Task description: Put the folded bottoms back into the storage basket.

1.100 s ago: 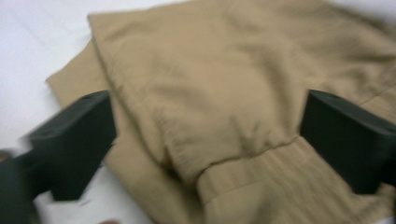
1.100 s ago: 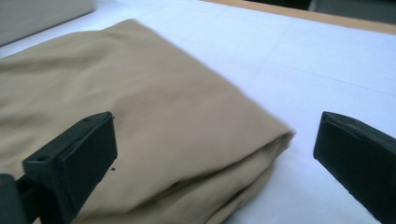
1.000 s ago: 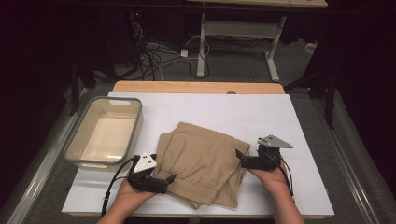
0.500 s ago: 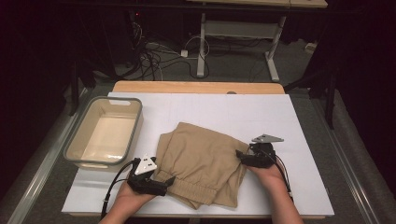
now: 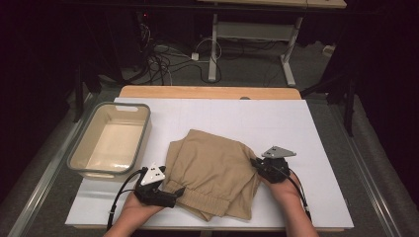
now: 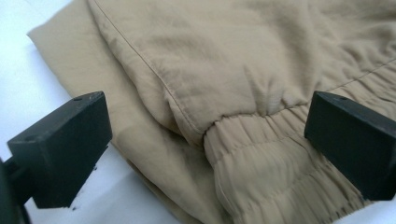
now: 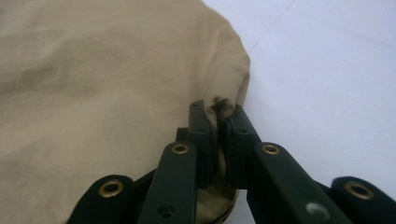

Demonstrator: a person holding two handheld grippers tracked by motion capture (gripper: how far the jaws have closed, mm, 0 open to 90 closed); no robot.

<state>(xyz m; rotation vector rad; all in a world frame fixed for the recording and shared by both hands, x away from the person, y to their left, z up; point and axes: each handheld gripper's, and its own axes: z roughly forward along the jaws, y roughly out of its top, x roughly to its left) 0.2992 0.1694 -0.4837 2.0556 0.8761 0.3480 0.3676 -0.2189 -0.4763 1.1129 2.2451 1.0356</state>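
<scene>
A folded tan garment [image 5: 215,173] with an elastic waistband lies on the white board [image 5: 247,113]. My left gripper [image 5: 178,192] sits at its near left corner. It is open, and its jaws stand wide on either side of the gathered waistband [image 6: 261,158] without pressing on it. My right gripper [image 5: 254,163] is at the garment's right edge. Its jaws have just been closing and now pinch a fold of the tan cloth [image 7: 93,93] between the pads, so the right gripper [image 7: 218,112] is shut on the fabric.
A pale plastic bin [image 5: 81,153] stands on the board's left side, close to my left hand. Bare white board stretches behind and to the right of the garment. A wooden table edge [image 5: 207,92] runs along the back, with cables and desk legs on the floor beyond.
My right gripper has edged left onto the garment's right edge and its jaws have closed on the cloth. The left gripper has stayed where it was, open.
</scene>
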